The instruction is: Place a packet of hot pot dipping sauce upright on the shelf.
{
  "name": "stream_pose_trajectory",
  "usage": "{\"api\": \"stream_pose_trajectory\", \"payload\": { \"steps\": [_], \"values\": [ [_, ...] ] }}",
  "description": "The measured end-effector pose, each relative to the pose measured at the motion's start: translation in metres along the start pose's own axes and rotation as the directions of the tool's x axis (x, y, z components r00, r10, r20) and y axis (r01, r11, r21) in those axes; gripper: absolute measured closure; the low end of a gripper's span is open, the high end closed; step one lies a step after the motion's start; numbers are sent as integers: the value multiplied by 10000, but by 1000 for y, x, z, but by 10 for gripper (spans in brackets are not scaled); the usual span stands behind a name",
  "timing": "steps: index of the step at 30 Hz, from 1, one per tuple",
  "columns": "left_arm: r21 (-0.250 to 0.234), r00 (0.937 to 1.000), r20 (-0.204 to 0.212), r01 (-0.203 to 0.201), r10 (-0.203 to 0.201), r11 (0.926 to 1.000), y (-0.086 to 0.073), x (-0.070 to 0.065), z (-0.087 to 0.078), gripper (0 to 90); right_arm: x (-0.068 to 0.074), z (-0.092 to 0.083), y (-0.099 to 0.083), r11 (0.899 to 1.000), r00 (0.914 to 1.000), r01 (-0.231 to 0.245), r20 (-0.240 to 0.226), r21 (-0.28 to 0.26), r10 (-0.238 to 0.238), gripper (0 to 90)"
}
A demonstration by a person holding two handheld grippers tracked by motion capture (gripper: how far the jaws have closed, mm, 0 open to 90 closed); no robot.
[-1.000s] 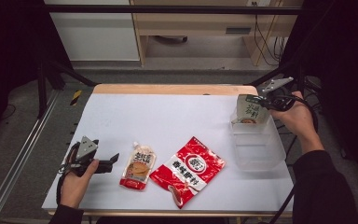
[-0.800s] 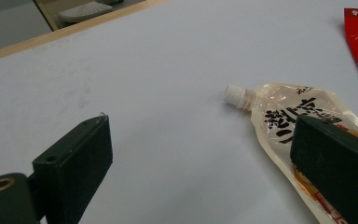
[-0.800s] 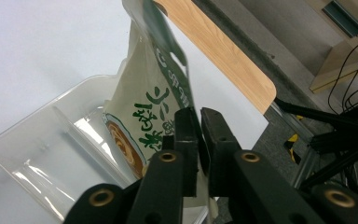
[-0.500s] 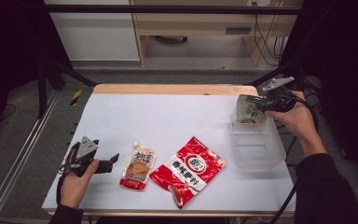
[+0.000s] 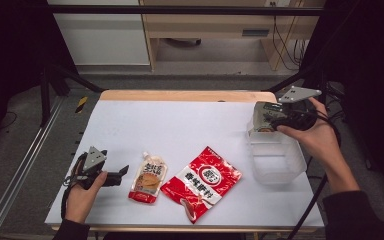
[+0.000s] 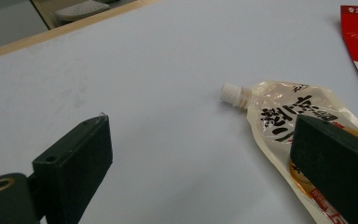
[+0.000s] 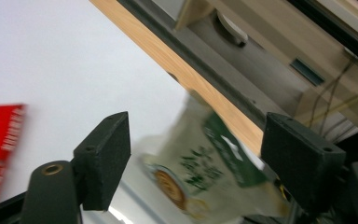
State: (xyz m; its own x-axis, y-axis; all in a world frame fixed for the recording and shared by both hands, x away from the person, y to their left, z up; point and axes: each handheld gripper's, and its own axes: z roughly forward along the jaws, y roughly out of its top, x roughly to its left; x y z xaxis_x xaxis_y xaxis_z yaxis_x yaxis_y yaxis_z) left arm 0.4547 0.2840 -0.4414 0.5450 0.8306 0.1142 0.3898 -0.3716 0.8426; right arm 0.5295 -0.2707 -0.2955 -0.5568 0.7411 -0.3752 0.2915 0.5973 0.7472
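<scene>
My right gripper [image 5: 276,119] hovers over the far rim of a clear plastic tub [image 5: 276,161] at the table's right. Its jaws have just been opening and stand wide. A white and green pouch [image 5: 262,116] hangs blurred between them [image 7: 200,175], and the left pad is clear of it. At the front left, my left gripper [image 5: 122,173] rests open on the table, pointing at a cream spout pouch [image 5: 149,178]. In the left gripper view the capped spout pouch [image 6: 284,112] lies partly behind the right jaw of my left gripper [image 6: 200,154]. A red snack bag [image 5: 203,181] lies beside it.
The white tabletop [image 5: 180,125] has a wooden far edge [image 7: 182,74]. Beyond it are a cabinet and cables. Black frame posts stand at both sides. The red snack bag [image 7: 0,149] shows at the left of the right gripper view.
The right gripper's jaws have spread apart from around the white and green pouch, and the hand has shifted a little. The left hand has stayed still.
</scene>
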Motion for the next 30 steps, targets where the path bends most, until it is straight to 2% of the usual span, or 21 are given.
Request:
{"api": "stream_pose_trajectory", "payload": {
  "steps": [2, 3, 5, 6, 7, 8, 9, 10, 11, 12, 13, 14, 15, 16, 17, 18, 19, 20, 23, 26, 30],
  "values": [
    [31, 10000, 30, -11, 11, 10000, 0, -1, 0, 53, 18, -6, 6, 9992, 9997, 200, -163, -334, -206, 229],
    [31, 10000, 30, -11, 11, 10000, 0, -1, 0, 53, 18, -6, 6, 9992, 9997, 200, -163, -334, -206, 229],
    [27, 10000, 55, 7, -7, 10000, 0, 0, 0, 53, 35, -10, 12, 9983, 9988, 314, -348, -488, -331, 213],
    [2, 10000, 61, 34, -34, 10000, 0, 0, -1, 53, 51, -13, 17, 9976, 9990, 250, -363, -639, -274, 189],
    [2, 10000, 61, 34, -34, 10000, 0, 0, -1, 53, 51, -13, 17, 9976, 9990, 250, -363, -639, -274, 189],
    [-7, 9999, 86, 69, -69, 10000, 0, 1, -1, 53, 67, -15, 22, 9969, 9992, -5, -408, -787, -27, 177],
    [-7, 9999, 86, 69, -69, 10000, 0, 1, -1, 53, 73, -16, 24, 9956, 9986, -32, -528, -936, -17, 176],
    [-12, 9999, 99, 94, -93, 10000, 0, 1, -1, 53, 73, -16, 24, 9956, 9986, -32, -528, -936, -17, 176],
    [-5, 9999, 105, 91, -91, 10000, 0, 1, -1, 53, 92, -17, 28, 9929, 9976, 22, -684, -1191, -104, 168],
    [43, 9998, 159, 106, -106, 9999, 0, 1, -1, 53, 98, -17, 29, 9925, 9970, 53, -760, -1225, -148, 162],
    [43, 9998, 159, 106, -106, 9999, 0, 1, -1, 53, 98, -17, 29, 9925, 9970, 53, -760, -1225, -148, 162],
    [97, 9997, 222, 123, -125, 9999, 0, 1, -1, 53, 116, -16, 30, 9887, 9957, -8, -917, -1496, -130, 160],
    [119, 9996, 234, 127, -130, 9998, 0, 1, -1, 53, 116, -16, 30, 9887, 9957, -8, -917, -1496, -130, 160],
    [140, 9996, 247, 120, -123, 9998, 0, 0, -1, 53, 131, -12, 29, 9878, 9937, -71, -1115, -1553, -104, 153],
    [142, 9996, 264, 118, -122, 9998, 0, 0, -1, 53, 131, -12, 29, 9878, 9937, -71, -1115, -1553, -104, 153],
    [131, 9996, 271, 125, -128, 9998, 0, 0, -1, 52, 144, -8, 27, 9863, 9906, -247, -1365, -1634, 22, 153],
    [123, 9995, 274, 125, -128, 9998, 0, 0, -2, 52, 144, -8, 27, 9863, 9906, -247, -1365, -1634, 22, 153],
    [113, 9995, 285, 132, -135, 9998, 0, 0, -1, 52, 156, -4, 26, 9861, 9881, -380, -1533, -1620, 129, 152],
    [124, 9995, 298, 141, -145, 9998, 0, 0, -1, 51, 165, -1, 25, 9877, 9878, -470, -1539, -1493, 237, 164],
    [134, 9991, 402, 125, -130, 9998, 1, -1, -1, 52, 181, 6, 23, 9899, 9912, -376, -1311, -1367, 195, 155],
    [133, 9987, 497, 110, -117, 9999, 2, -3, -1, 52, 189, 13, 19, 9911, 9887, -644, -1425, -1167, 474, 153]
  ]
}}
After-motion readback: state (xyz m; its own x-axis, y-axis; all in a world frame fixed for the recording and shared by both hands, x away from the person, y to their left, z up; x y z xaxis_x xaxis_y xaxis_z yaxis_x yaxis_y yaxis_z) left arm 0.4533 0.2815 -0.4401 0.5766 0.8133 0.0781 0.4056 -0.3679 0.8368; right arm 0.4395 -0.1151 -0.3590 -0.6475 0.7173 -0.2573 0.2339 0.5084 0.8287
